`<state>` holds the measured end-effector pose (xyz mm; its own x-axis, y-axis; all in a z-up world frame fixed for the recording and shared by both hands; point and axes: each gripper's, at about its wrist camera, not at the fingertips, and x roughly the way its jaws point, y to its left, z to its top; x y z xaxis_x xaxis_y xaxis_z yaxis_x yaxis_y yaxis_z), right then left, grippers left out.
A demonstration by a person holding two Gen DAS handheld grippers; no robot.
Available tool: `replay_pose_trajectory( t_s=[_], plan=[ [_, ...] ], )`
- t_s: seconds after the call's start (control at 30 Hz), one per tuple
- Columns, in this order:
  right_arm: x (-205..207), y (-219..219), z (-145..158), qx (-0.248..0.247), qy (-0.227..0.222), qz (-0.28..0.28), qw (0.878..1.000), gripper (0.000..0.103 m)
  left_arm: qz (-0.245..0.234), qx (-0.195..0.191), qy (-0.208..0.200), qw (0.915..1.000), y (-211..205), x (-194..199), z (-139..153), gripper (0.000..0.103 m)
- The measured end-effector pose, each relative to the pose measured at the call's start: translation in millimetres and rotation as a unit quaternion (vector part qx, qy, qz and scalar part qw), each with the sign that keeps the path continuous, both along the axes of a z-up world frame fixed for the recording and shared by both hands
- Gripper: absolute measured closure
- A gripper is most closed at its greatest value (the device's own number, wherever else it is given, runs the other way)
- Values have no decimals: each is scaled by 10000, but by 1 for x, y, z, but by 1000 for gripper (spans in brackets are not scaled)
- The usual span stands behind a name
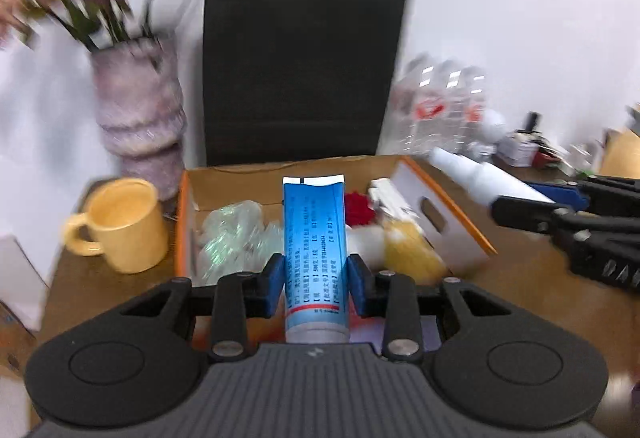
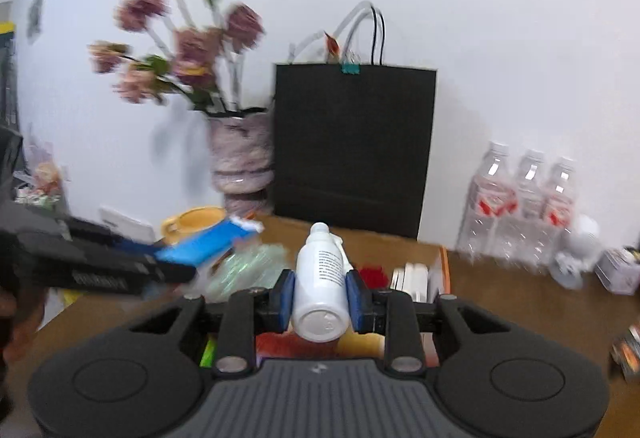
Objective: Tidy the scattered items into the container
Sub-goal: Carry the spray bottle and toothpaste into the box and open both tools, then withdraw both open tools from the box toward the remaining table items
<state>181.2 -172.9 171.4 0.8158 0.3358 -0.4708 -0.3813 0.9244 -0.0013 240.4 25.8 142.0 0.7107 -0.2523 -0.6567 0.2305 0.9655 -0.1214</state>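
My left gripper [image 1: 315, 284] is shut on a blue tube [image 1: 314, 238] with a white crimped end and holds it above the open cardboard box [image 1: 224, 182]. The box has orange edges and holds clear wrapped packets [image 1: 236, 234], a red item [image 1: 358, 208], a white box [image 1: 390, 200] and a yellow item [image 1: 412, 252]. My right gripper [image 2: 320, 296] is shut on a white plastic bottle [image 2: 322, 282], over the same box [image 2: 442, 266]. In the left wrist view the right gripper [image 1: 568, 226] and bottle [image 1: 480, 174] show at right. In the right wrist view the left gripper [image 2: 100, 266] and tube [image 2: 208, 242] show at left.
A yellow mug [image 1: 120, 226] stands left of the box. Behind it are a pink vase with flowers [image 1: 140, 114] and a black paper bag [image 1: 300, 70]. Clear water bottles [image 2: 528, 206] and small clutter [image 2: 616, 270] stand at the back right on the wooden table [image 2: 520, 310].
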Motion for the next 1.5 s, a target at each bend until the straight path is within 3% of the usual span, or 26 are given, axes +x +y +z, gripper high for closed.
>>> replay_pose_trajectory(
  t_s=[0.1, 0.27, 0.4, 0.5, 0.53, 0.6, 0.67, 0.8, 0.87, 0.97, 1.03, 1.17, 1.5],
  plan=[
    [80, 27, -17, -161, 308, 27, 9994, 77, 144, -139, 714, 9972, -10, 76, -24, 69],
    [191, 34, -57, 456, 1584, -220, 9861, 76, 783, -336, 1350, 9872, -4, 145, -55, 68],
    [234, 25, -88, 1128, 2508, -324, 9609, 75, 1177, -983, 1903, 9697, 13, 165, -81, 65],
    [246, 20, -100, 1396, 2998, -369, 9430, 71, 1027, -1052, 2015, 9684, 18, 166, -85, 59],
    [247, 19, -100, 1378, 3067, -373, 9410, 68, 1004, -956, 1978, 9704, 18, 164, -81, 56],
    [242, 19, -96, 1240, 3041, -428, 9436, 53, 954, -755, 1917, 9739, 16, 160, -71, 55],
    [235, 21, -86, 979, 3004, -518, 9474, 46, 939, -488, 1981, 9745, 13, 156, -60, 43],
    [223, 21, -63, 425, 3174, -615, 9453, 43, 905, 77, 2126, 9729, 6, 144, -37, 28],
    [215, 22, -53, 167, 3327, -617, 9408, 37, 951, 141, 2092, 9731, 7, 132, -22, 21],
    [201, 17, -35, -168, 3312, -690, 9409, 18, 1001, 102, 2056, 9734, 11, 117, -1, 12],
    [189, 12, -24, -355, 3274, -734, 9414, 18, 958, 14, 1982, 9755, 11, 105, 12, 3],
    [164, 7, -6, -493, 3274, -730, 9408, 18, 849, 259, 1794, 9798, -4, 81, 36, 3],
    [108, -1, 32, -687, 3294, -739, 9388, 16, 844, 545, 1777, 9789, -15, 27, 71, 0]
  ],
)
